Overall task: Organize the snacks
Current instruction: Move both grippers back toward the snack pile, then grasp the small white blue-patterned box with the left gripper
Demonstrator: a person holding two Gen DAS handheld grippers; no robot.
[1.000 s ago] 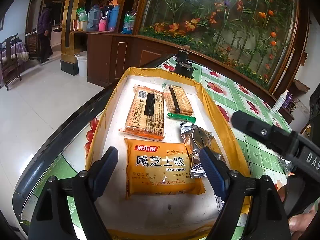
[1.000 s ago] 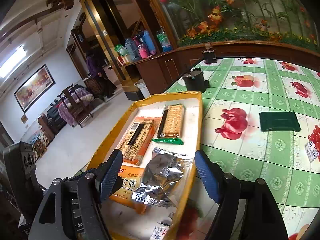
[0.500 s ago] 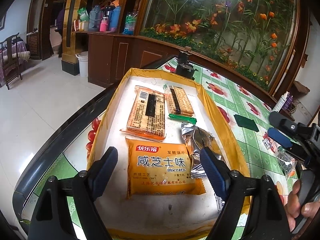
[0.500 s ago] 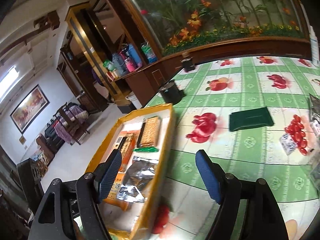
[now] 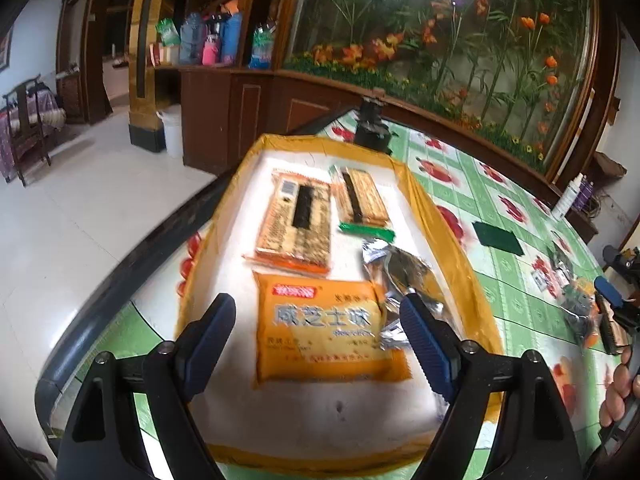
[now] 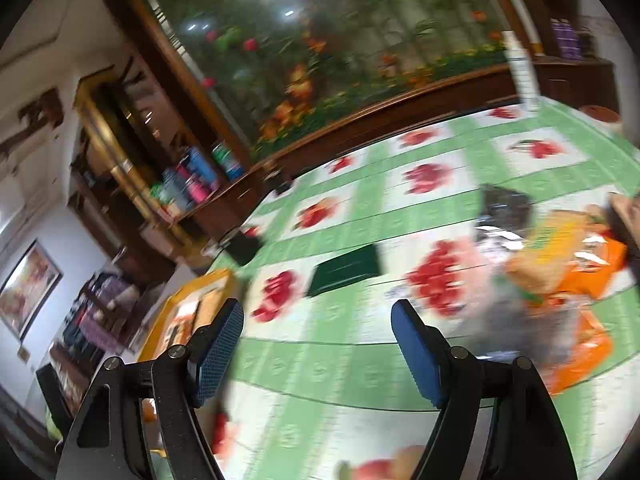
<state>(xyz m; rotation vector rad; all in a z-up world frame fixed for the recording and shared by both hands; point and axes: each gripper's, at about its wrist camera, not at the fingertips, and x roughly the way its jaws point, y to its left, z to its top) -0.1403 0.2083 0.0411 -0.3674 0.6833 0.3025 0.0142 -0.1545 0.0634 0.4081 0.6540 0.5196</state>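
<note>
My left gripper (image 5: pixel 316 328) hangs over the near end of the yellow-rimmed tray (image 5: pixel 436 216), tilted down, its jaws spread wide with nothing pinched; the ribbed blue pads (image 5: pixel 424 344) sit on matte black arms. Framed between them, flat on the tray's white floor, is the glossy orange biscuit pack (image 5: pixel 324 340), a plump rectangle with white lettering. Just to its right, touching it, lies a crumpled silver foil bag (image 5: pixel 400 264). Beyond these are two flat cracker packs side by side, each with a dark stripe down the middle: the wider orange-edged one (image 5: pixel 296 220) on the left, the narrower one (image 5: pixel 362 196) on the right with a thin green wrapper (image 5: pixel 366 232) at its near end.

My right gripper (image 6: pixel 316 344) is also gaping and empty, held over the slick green-and-white checked tablecloth (image 6: pixel 400 208) with its red fruit prints; the view is tilted and blurred. A flat dark green packet (image 6: pixel 346 270) lies on the cloth beyond the pads, apart from the tray's corner at the left. To the right sits a loose heap of snack bags (image 6: pixel 560 272), orange, yellow and silvery, too smeared to tell apart. In the left view my right hand (image 5: pixel 618 380) shows at the far right edge, fingers wrapped on the handle.
</note>
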